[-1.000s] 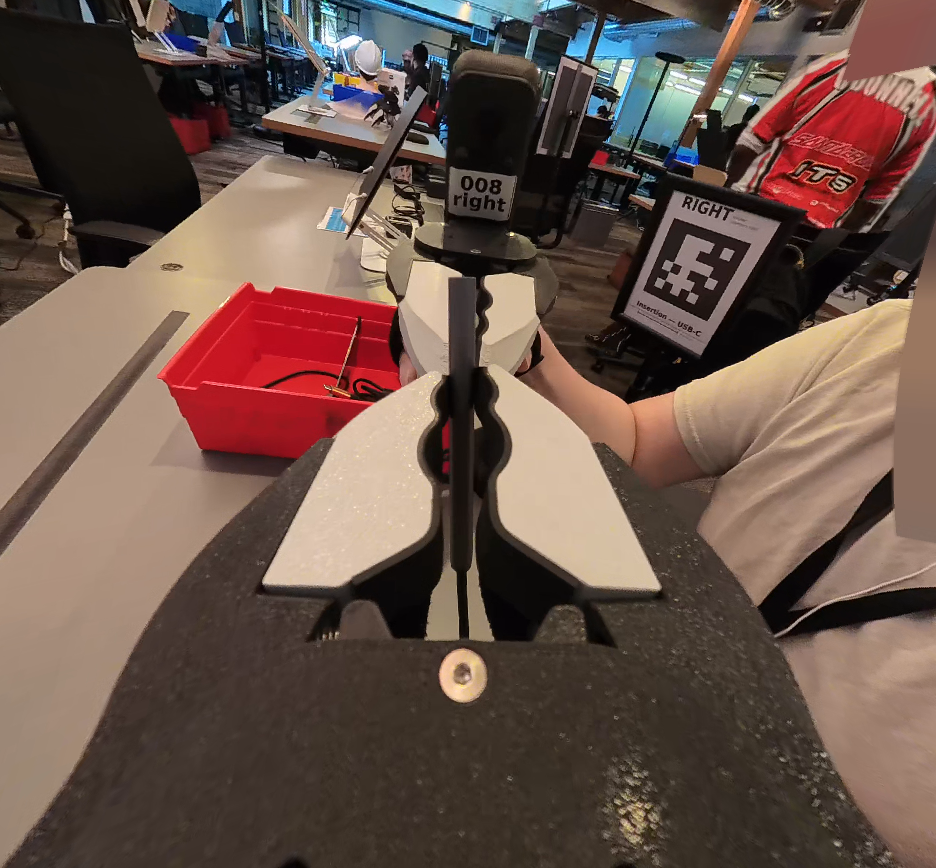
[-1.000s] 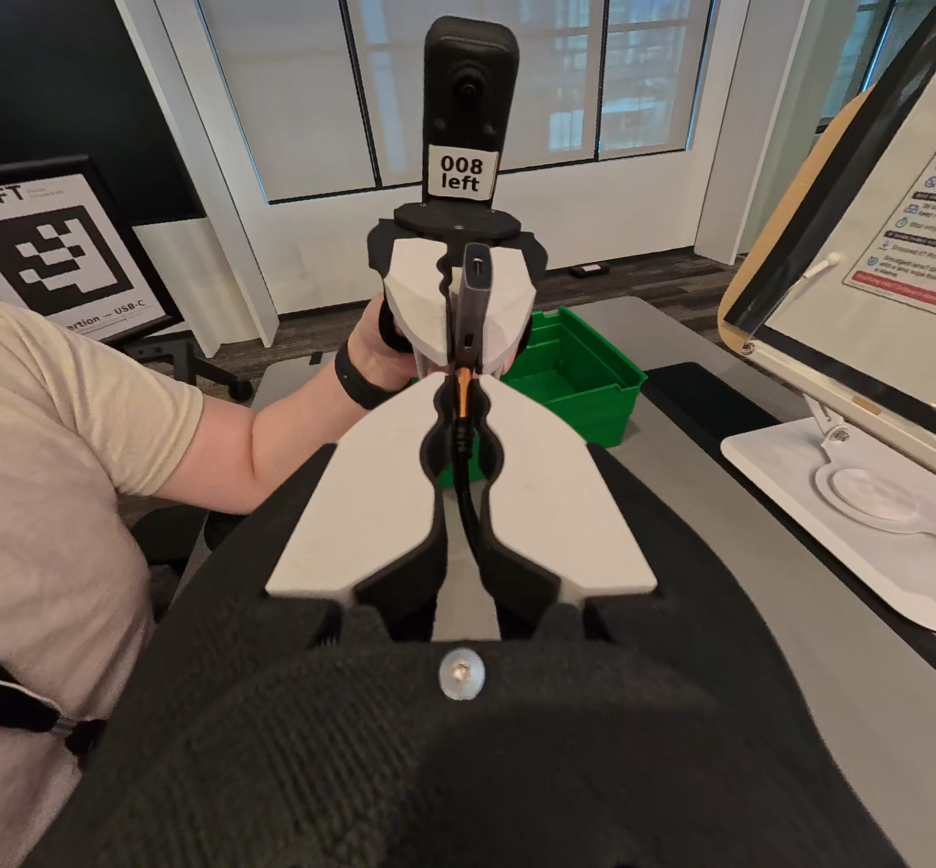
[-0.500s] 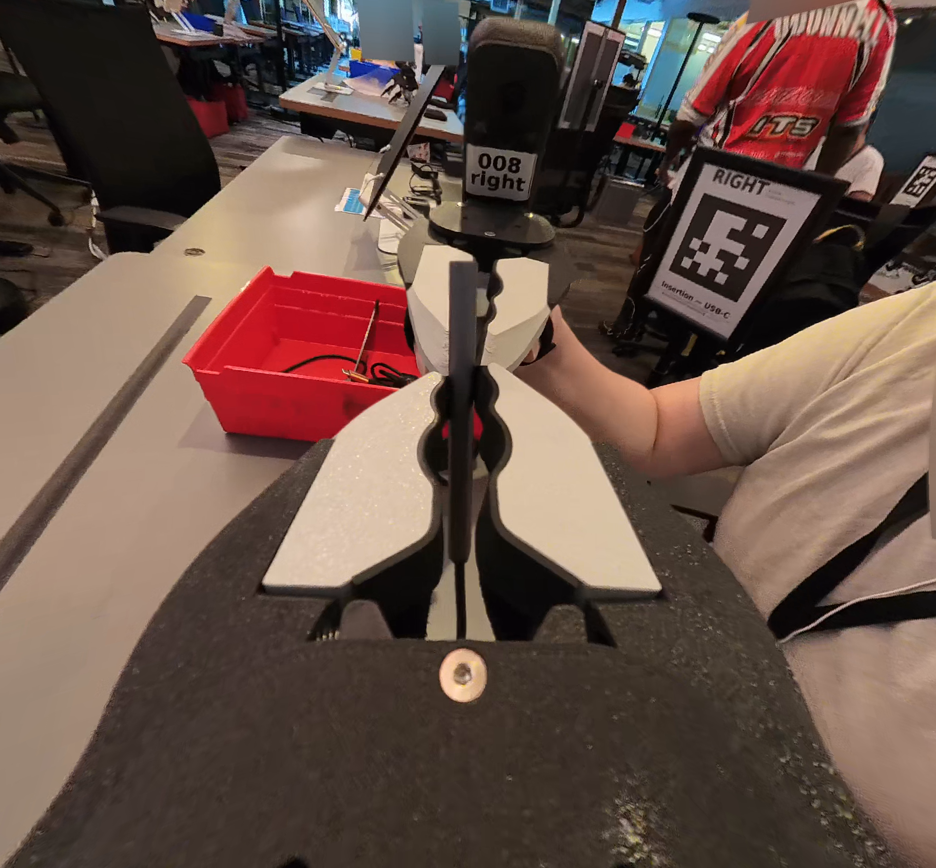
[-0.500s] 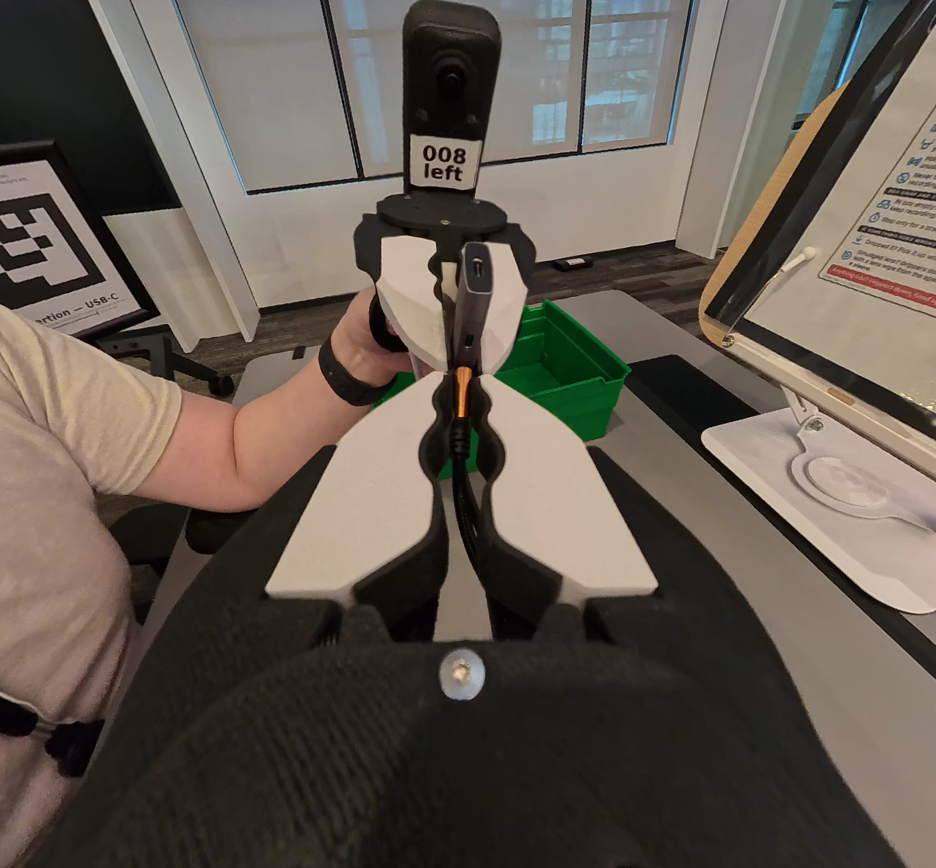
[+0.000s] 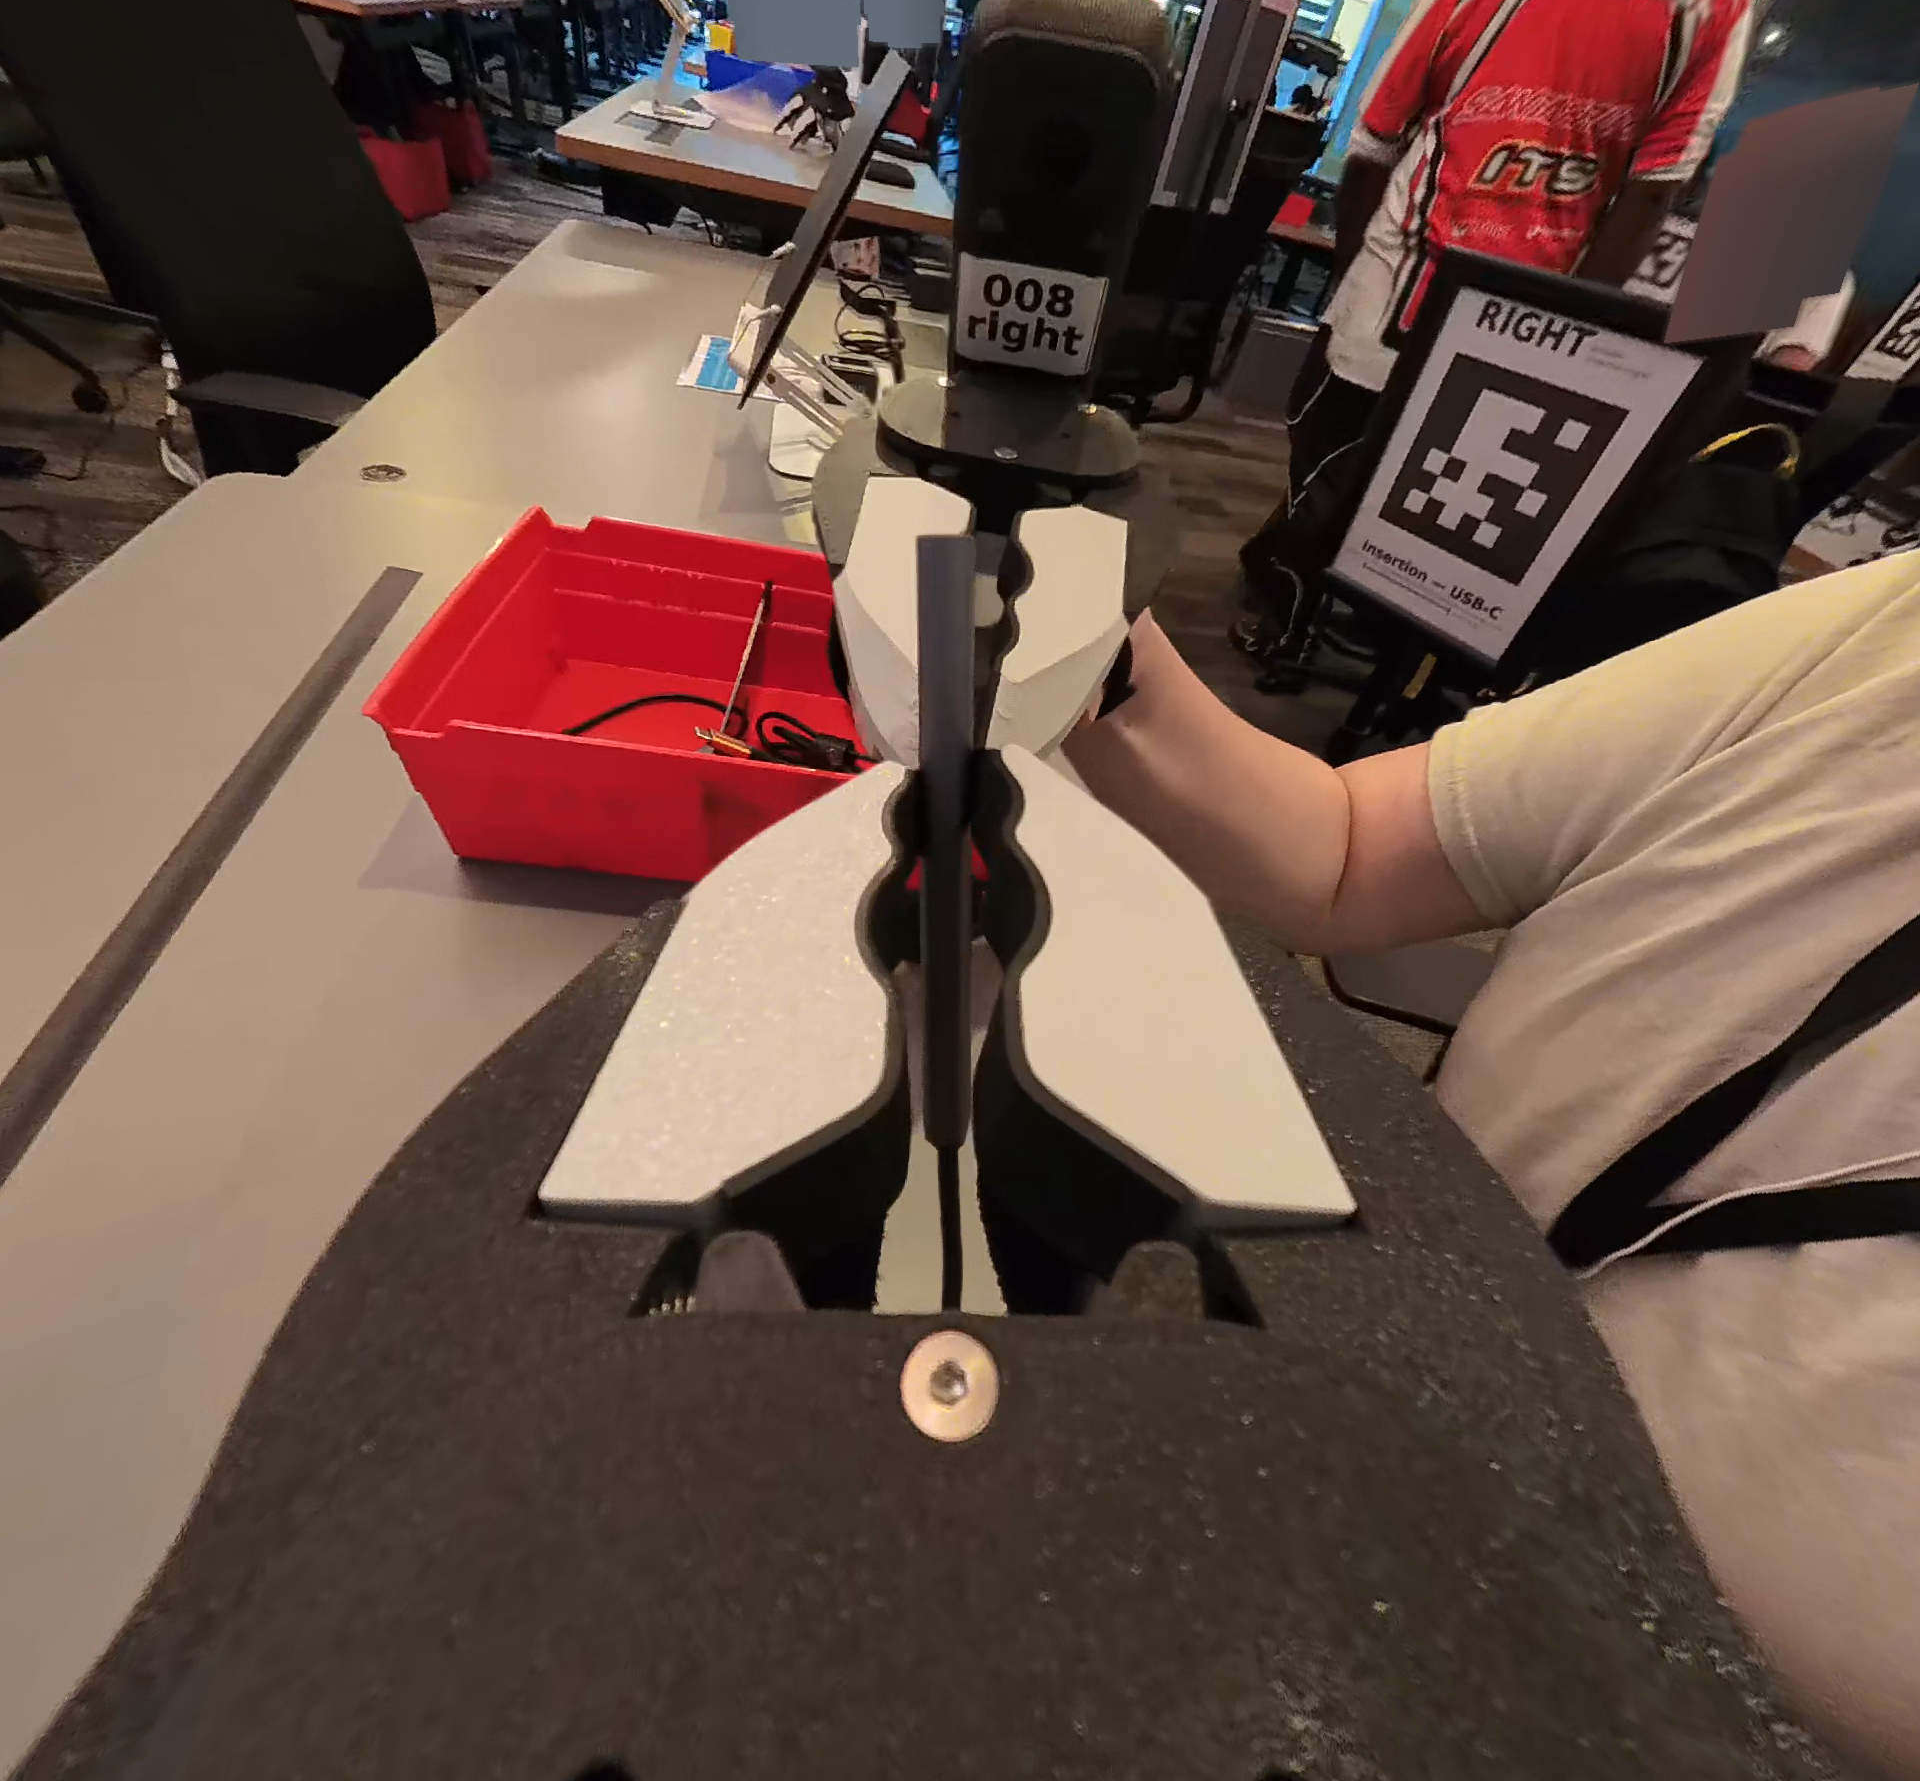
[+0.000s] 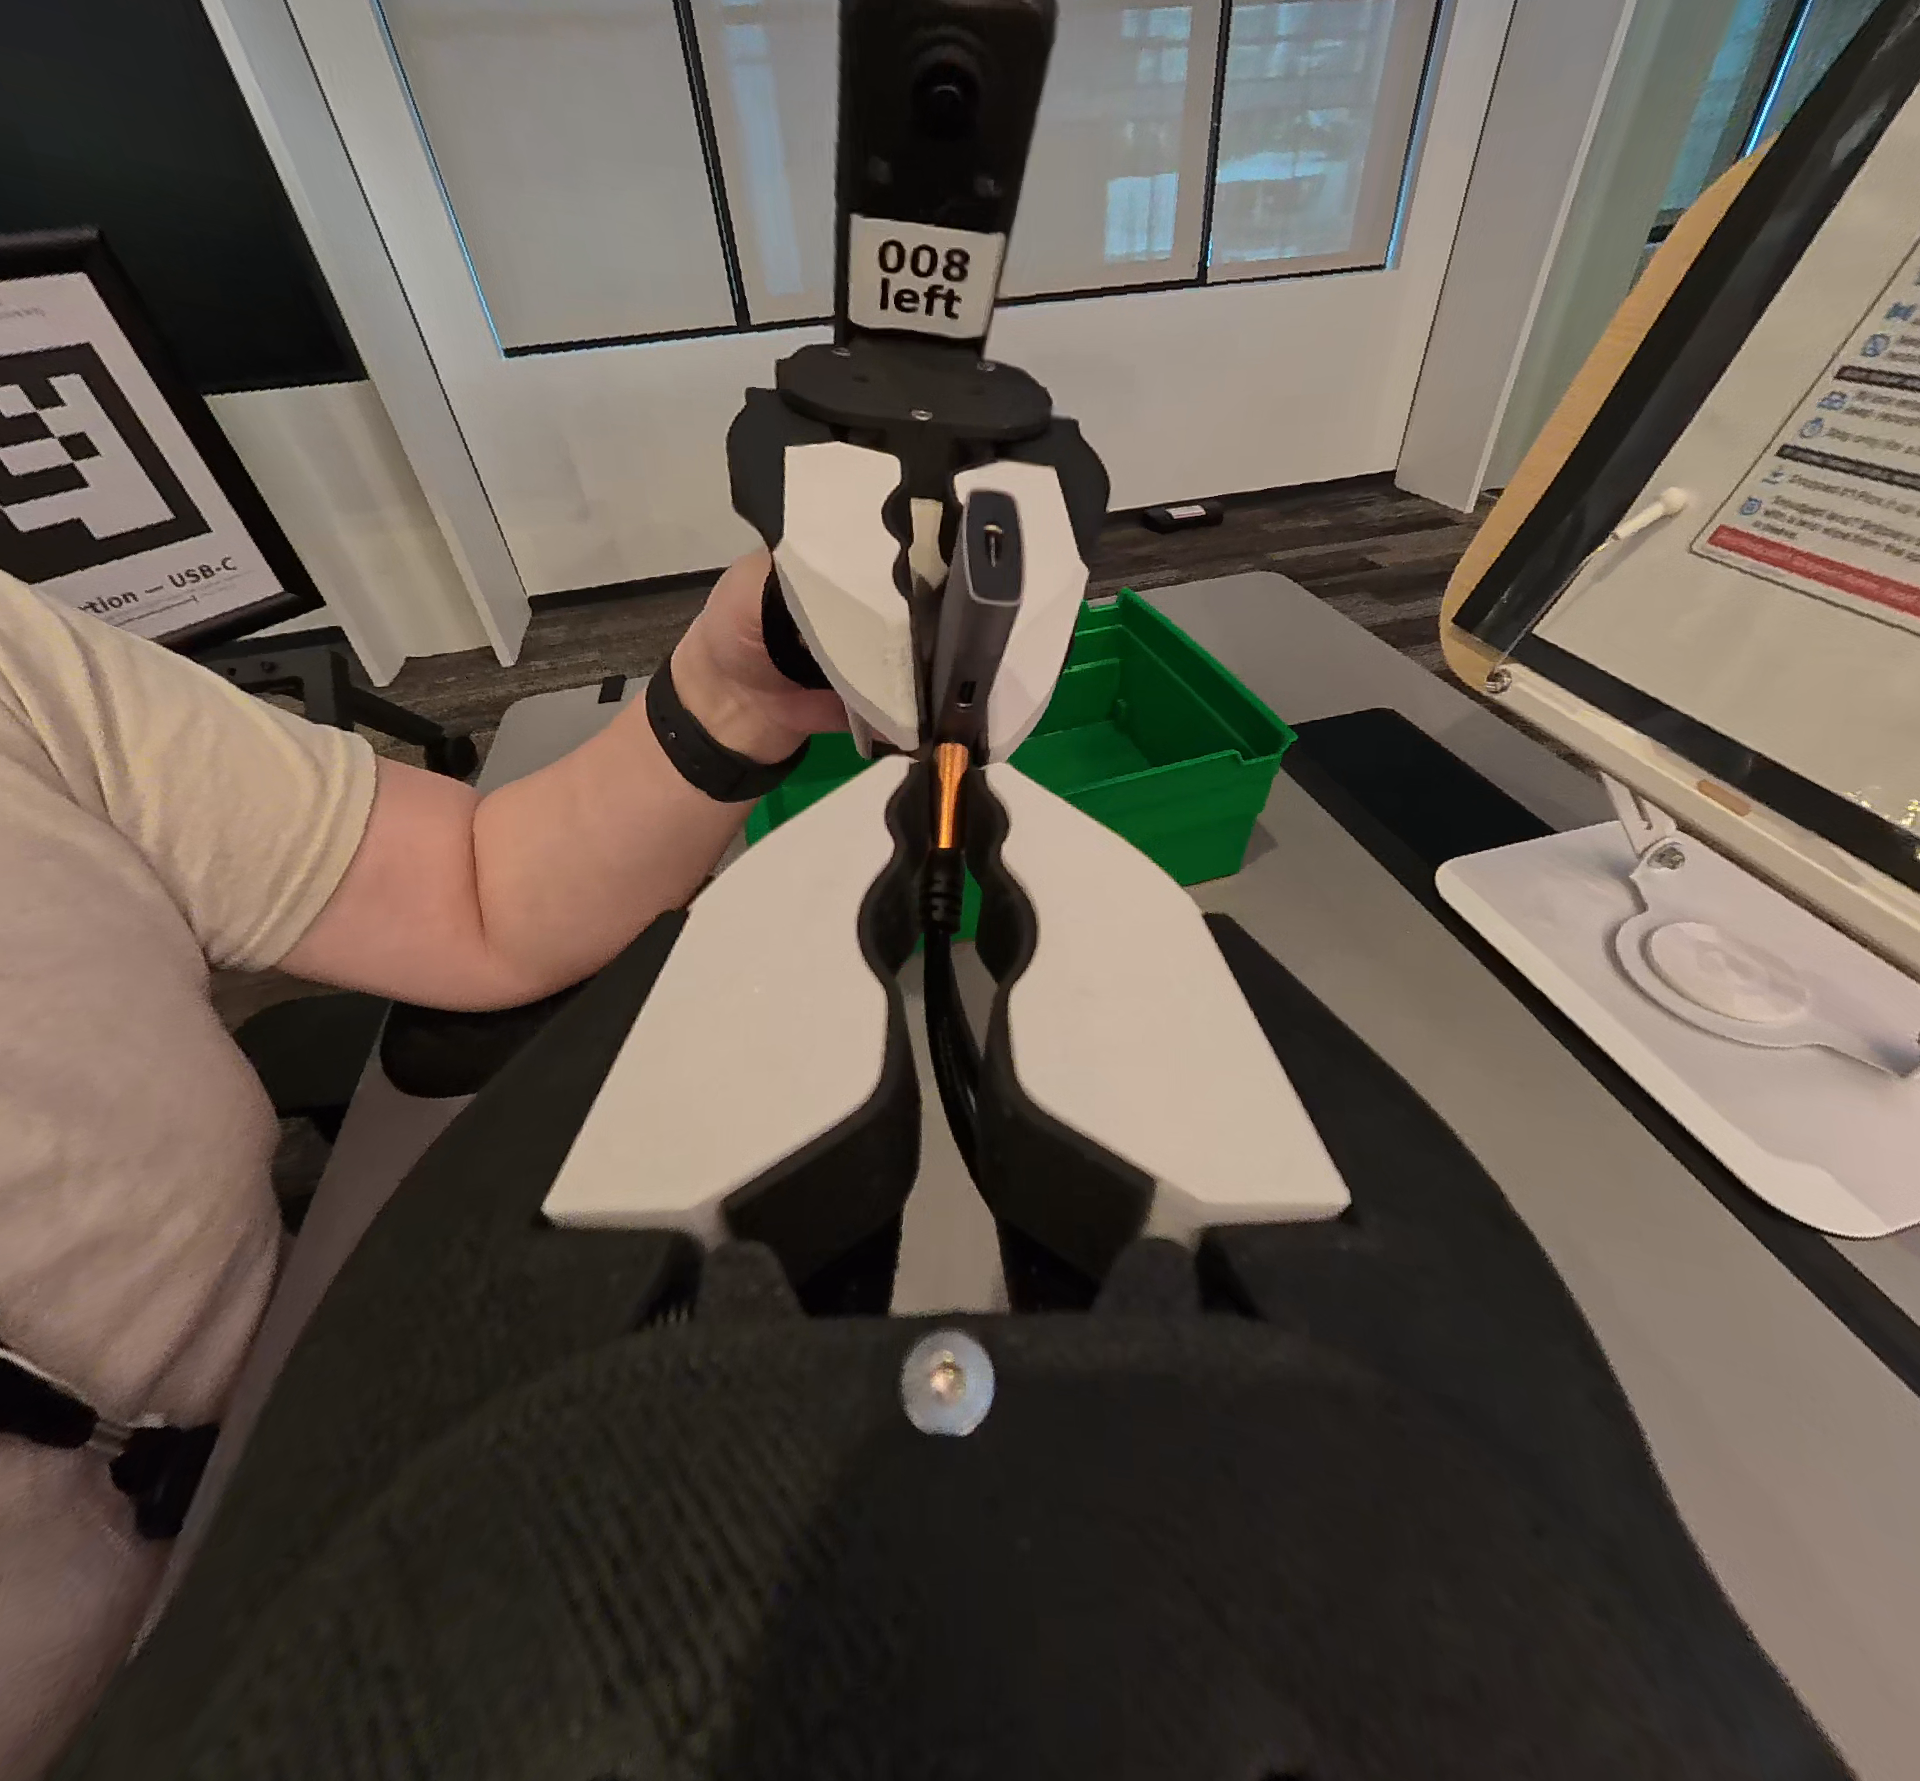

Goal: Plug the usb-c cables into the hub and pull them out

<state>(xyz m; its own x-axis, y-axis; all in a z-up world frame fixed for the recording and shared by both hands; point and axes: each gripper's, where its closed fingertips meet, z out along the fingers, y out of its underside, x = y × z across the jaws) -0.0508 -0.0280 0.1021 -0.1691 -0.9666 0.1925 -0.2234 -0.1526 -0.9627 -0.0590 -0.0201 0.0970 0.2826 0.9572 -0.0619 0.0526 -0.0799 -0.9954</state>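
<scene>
Two grippers meet tip to tip above the table: the left gripper [image 5: 948, 775] is clamped on the grey hub [image 5: 943, 692], the right gripper [image 6: 943, 775] pinches one orange-tipped cable [image 6: 948, 801] at the hub's near end. Only the left wrist view shows one red bin [image 5: 582, 775] with another cable [image 5: 790, 744]; only the right shows one green bin [image 6: 1174, 775].

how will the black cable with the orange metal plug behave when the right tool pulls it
The black cable with the orange metal plug probably flexes: it curves behind the right tool. The plug looks rigid, so it likely holds straight at the slim grey metal hub.
</scene>
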